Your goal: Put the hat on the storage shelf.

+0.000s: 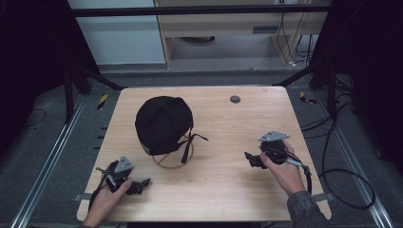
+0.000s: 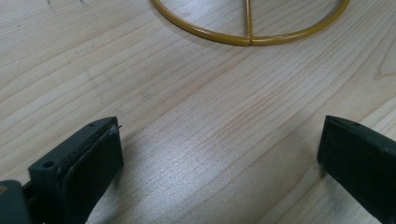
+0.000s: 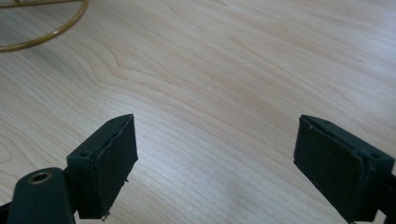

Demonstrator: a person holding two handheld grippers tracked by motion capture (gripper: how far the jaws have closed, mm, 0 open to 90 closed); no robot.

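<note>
A black cap [image 1: 163, 123] sits on a gold wire stand [image 1: 174, 160] left of the table's middle, a black strap hanging off its right side. The stand's ring base [image 2: 250, 35] lies ahead of the left gripper's jaws, and its edge [image 3: 44, 32] curves through the top left of the right gripper view. My left gripper [image 1: 144, 183] rests low at the front left of the table, open, with bare wood between its pads [image 2: 95, 163]. At the right of the table, my right gripper [image 1: 249, 159] points left toward the stand, open and empty, pads [image 3: 109, 165] wide apart.
The light wooden table [image 1: 228, 190] has a small dark round inlay [image 1: 235, 99] near its far edge. Black cables [image 1: 342, 185] trail off the right side onto the grey floor. A dark frame stands around the table.
</note>
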